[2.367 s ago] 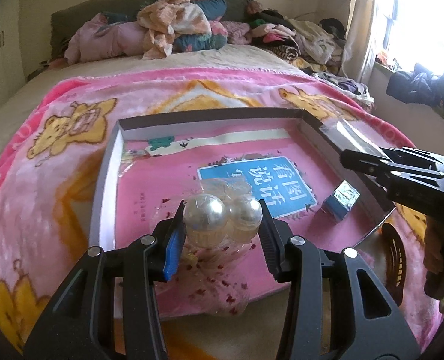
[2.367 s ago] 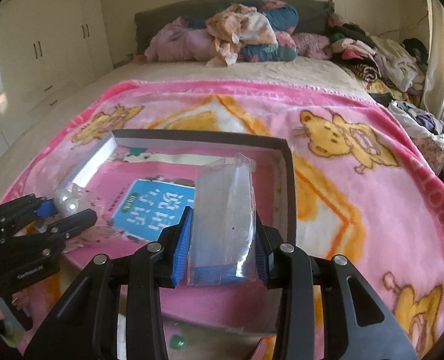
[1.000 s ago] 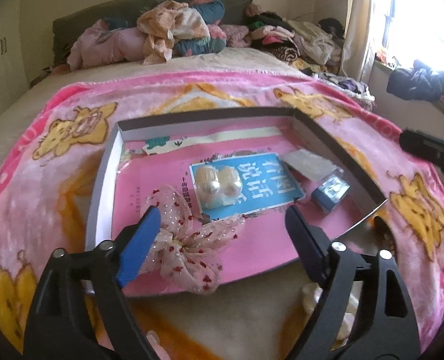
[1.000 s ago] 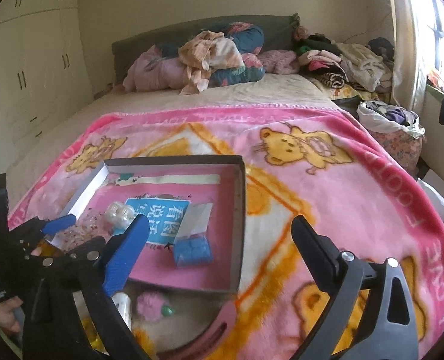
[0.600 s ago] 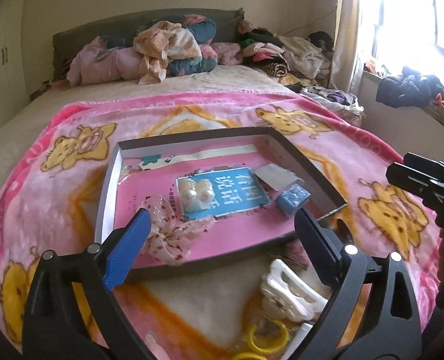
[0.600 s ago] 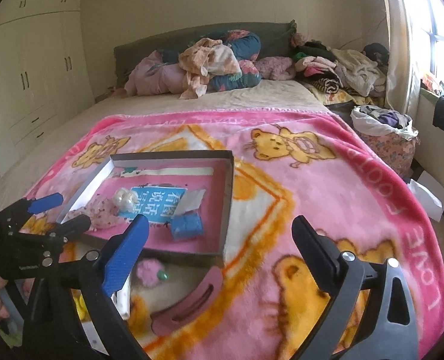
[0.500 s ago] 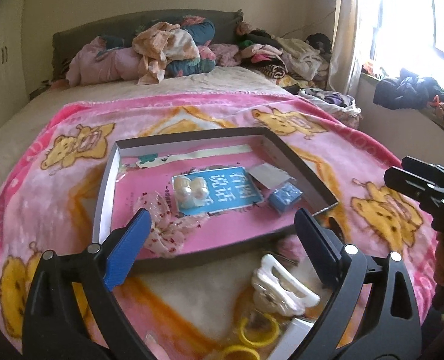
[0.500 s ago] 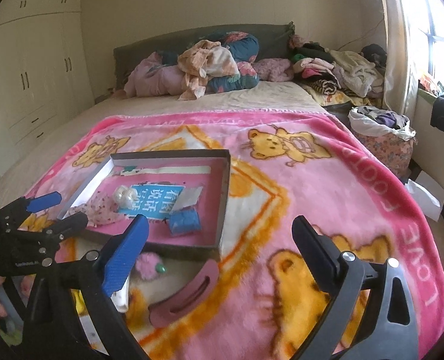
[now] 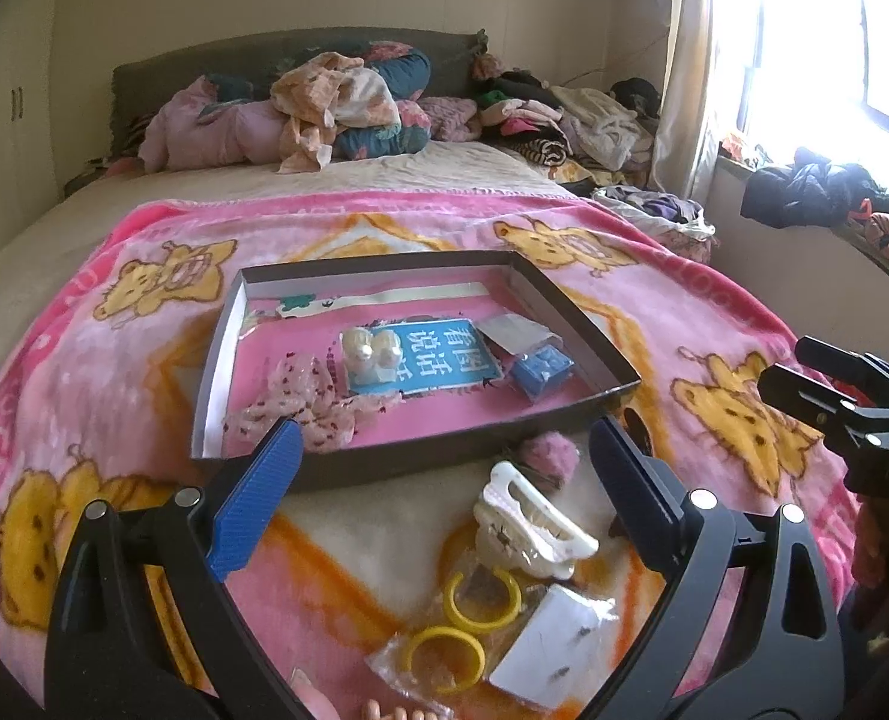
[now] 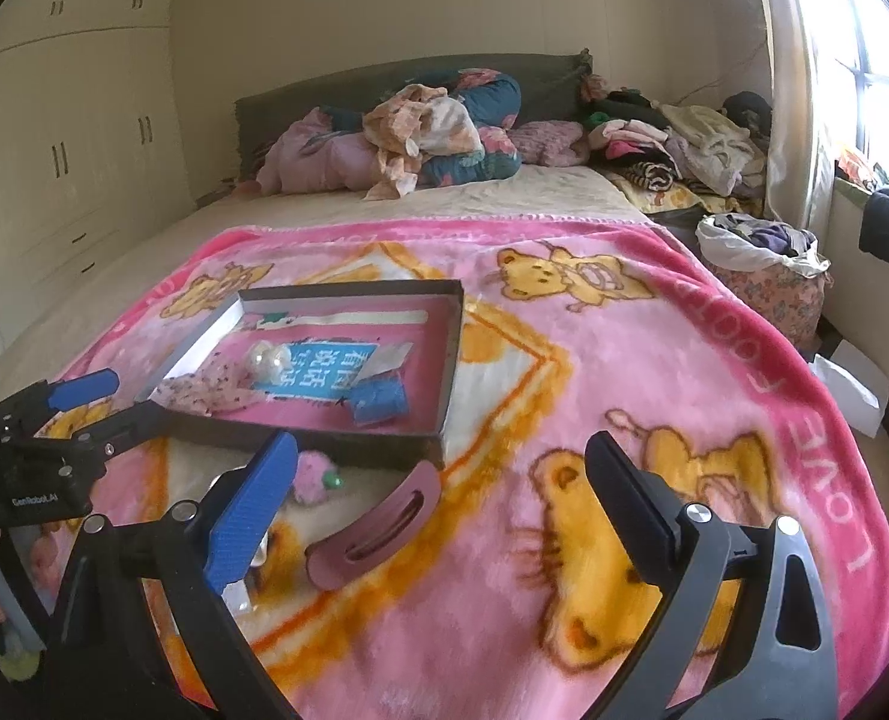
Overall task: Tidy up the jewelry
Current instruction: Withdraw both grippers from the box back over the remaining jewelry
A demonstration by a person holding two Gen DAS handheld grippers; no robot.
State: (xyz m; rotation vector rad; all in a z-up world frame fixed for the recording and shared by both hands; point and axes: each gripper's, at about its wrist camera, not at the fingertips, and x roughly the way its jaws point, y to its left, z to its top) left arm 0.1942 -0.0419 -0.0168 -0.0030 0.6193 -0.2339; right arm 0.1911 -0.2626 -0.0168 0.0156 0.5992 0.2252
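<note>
The soft blanket (image 9: 144, 360) on the bed could let the shallow box (image 9: 570, 306) tilt if pressed. Both the left gripper (image 9: 444, 480) and the right gripper (image 10: 438, 480) stand released, empty, above loose pieces lying before the box: the white claw clip (image 9: 528, 522) may slide, and the thin yellow rings (image 9: 483, 597) may slip from the pads.

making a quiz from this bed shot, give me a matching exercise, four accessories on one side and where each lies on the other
Things:
1. pearl hair clip
2. white claw clip
3. yellow rings
4. mauve hair clip

Places:
A. in a clear bag on the blanket, nearest the camera
B. on the blanket outside the tray's right front corner
C. inside the tray, on the blue label
D. on the blanket just before the tray's front wall

Pairs: 1-C, 2-D, 3-A, 4-B
</note>
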